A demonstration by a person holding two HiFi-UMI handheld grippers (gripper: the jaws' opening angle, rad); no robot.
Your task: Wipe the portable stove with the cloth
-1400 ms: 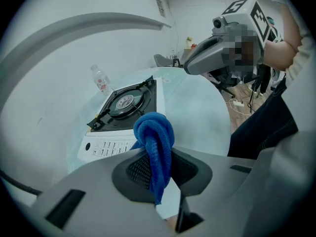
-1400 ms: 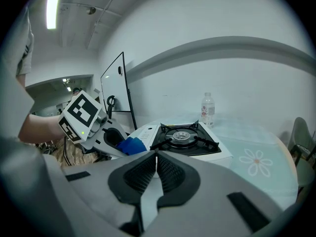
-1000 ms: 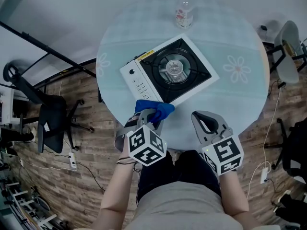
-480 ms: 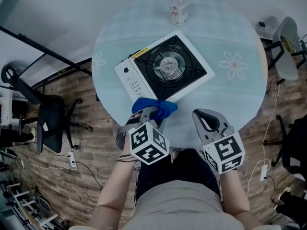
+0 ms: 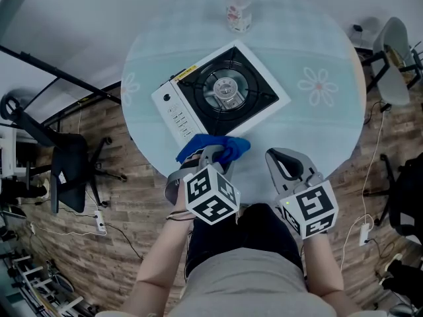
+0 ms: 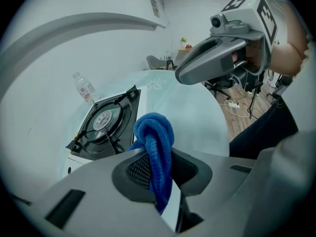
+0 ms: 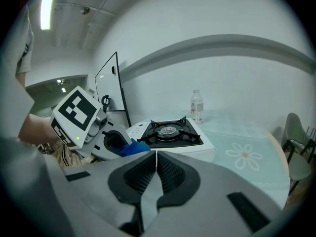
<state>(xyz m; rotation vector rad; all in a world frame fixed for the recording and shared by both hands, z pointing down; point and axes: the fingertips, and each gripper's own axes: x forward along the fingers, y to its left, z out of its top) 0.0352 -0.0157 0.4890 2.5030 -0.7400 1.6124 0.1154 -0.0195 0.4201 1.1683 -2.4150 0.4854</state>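
Round pale table (image 5: 330, 134) with flower prints, over a wood-plank floor (image 5: 125, 236), and a black office chair (image 5: 69, 167) far off to the left gripper's left.

The left gripper (image 5: 210, 156) is at the table's near edge, jaws clamped on the blue cloth (image 5: 218, 147). A fold of it is pinched between the pads and the bunched rest sticks out past the tips.

Just ahead of those tips, and a touch to their left, sits the portable stove (image 5: 221, 92), flat on the table. Its long axis runs slantwise to the gripper: the white control end (image 5: 173, 107) lies to the near left, the black burner end (image 5: 227, 90) to the far right. The cloth hangs just off the stove's near edge. A yellow label (image 5: 186, 72) is on the far rim, its print too small to read.

Well beyond the stove stands a clear bottle (image 5: 238, 15), upright, its label unreadable.

The right gripper (image 7: 156, 169) is over on the right, jaws pressed together with nothing between them. It is well apart from the stove, which lies ahead of it and to its left.
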